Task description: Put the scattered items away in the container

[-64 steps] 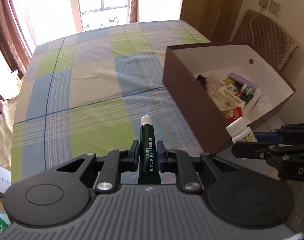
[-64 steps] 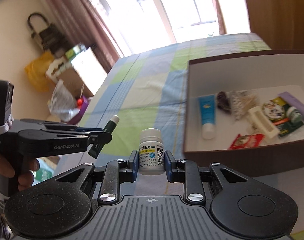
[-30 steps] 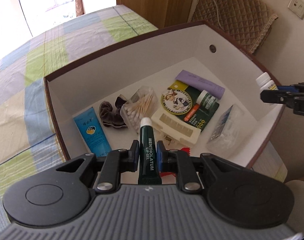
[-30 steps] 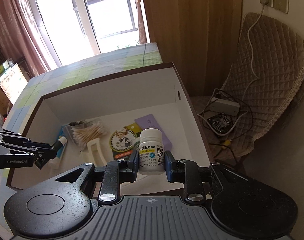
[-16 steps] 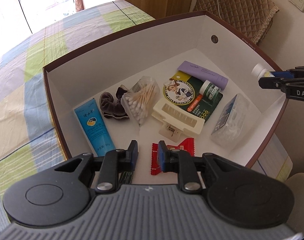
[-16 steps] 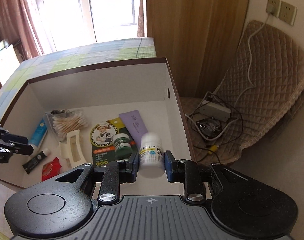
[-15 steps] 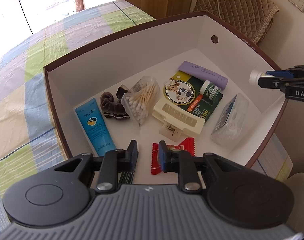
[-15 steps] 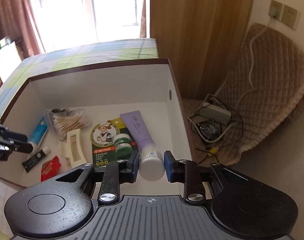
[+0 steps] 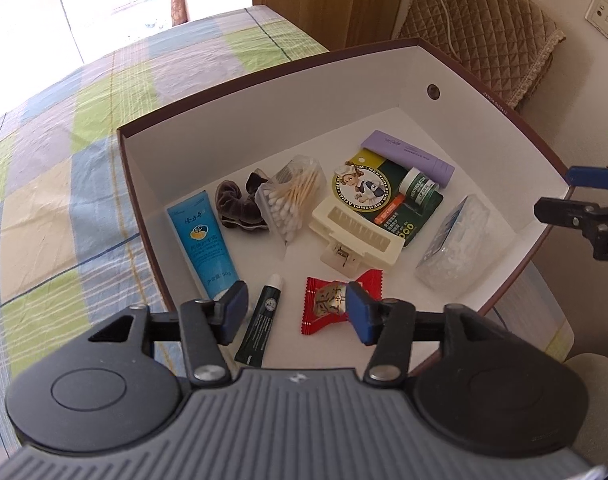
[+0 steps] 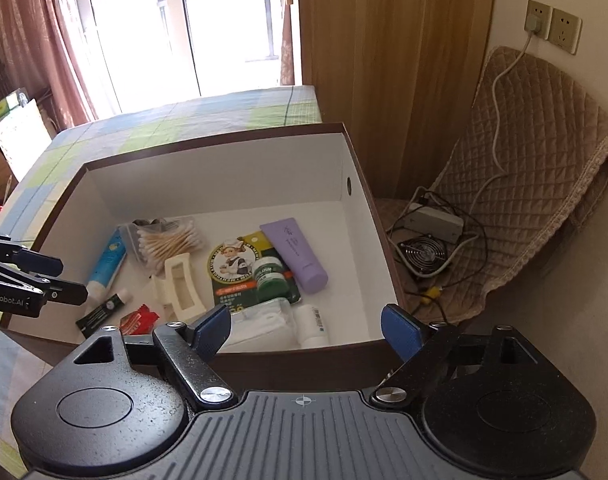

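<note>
A brown box with white inside walls (image 9: 231, 128) (image 10: 223, 176) sits at the edge of a checked bed. The dark green lip gel tube (image 9: 260, 322) (image 10: 103, 313) lies on the box floor near the front wall, below my left gripper (image 9: 293, 312), which is open and empty. The white pill bottle (image 10: 312, 325) lies on its side in the near right corner of the box. My right gripper (image 10: 306, 332) hangs open above that corner with nothing between its fingers.
The box also holds a blue tube (image 9: 201, 240), cotton swabs (image 9: 291, 196), a cream hair clip (image 9: 356, 238), a red sachet (image 9: 336, 300), a purple tube (image 10: 295, 254) and a green card (image 9: 384, 200). A quilted chair (image 10: 524, 184) with a fan and cables stands right.
Both grippers carried their items over the box and opened. The lip gel dropped to the box floor and the pill bottle fell into the right corner. Both jaws have since spread wider.
</note>
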### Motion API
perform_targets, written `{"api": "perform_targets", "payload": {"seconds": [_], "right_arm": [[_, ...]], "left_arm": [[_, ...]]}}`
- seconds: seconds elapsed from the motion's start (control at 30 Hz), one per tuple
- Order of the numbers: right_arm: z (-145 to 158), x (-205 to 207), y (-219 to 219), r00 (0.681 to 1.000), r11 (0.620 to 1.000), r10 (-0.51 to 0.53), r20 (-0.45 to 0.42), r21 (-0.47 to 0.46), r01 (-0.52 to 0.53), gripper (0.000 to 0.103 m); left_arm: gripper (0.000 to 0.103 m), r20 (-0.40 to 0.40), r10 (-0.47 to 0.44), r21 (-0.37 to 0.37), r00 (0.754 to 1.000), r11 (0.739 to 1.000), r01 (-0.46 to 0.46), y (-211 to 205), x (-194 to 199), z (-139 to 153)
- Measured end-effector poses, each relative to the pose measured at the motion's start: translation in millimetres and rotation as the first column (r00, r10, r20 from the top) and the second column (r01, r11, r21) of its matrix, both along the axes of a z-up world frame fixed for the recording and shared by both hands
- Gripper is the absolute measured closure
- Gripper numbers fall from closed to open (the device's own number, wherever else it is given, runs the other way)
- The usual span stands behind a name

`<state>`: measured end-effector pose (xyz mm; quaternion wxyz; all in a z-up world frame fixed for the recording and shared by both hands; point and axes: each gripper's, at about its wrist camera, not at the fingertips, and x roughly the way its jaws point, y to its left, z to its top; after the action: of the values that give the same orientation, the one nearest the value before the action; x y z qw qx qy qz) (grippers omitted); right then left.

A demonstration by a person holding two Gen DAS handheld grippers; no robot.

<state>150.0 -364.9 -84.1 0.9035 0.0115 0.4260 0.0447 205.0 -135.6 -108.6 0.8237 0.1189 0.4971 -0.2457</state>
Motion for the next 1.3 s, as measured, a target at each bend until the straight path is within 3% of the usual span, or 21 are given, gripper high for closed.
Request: {"api": "perform_targets", "payload": {"seconds": [0.2, 0.3, 0.83, 1.3], "right_arm": [[5, 1, 8, 0.999, 1.000, -0.004, -0.039, 0.002, 0.004, 0.015], [5, -2, 12, 0.999, 1.000, -0.015, -0.051, 0.008, 0.016, 0.000], [14, -18, 21, 0.987, 0.986, -0.120, -0.102, 0.107, 0.131, 0.000], [18, -35, 41, 0.988, 0.988, -0.120, -0.099, 0.087, 0.129, 0.000]], "left_arm": [[0.040, 0.017, 0.027, 0.025, 0.999, 0.999, -0.028, 0, -8, 12], [0.036, 0.041, 0.025, 0.051, 0.999, 0.998, -0.027, -2, -13, 18], [0.033, 0.069, 0.099, 0.067, 0.993, 0.992, -0.104, 9, -35, 34], [0.033, 0.103, 0.134, 0.048, 0.986, 0.989, -0.139, 16, -59, 45]]}}
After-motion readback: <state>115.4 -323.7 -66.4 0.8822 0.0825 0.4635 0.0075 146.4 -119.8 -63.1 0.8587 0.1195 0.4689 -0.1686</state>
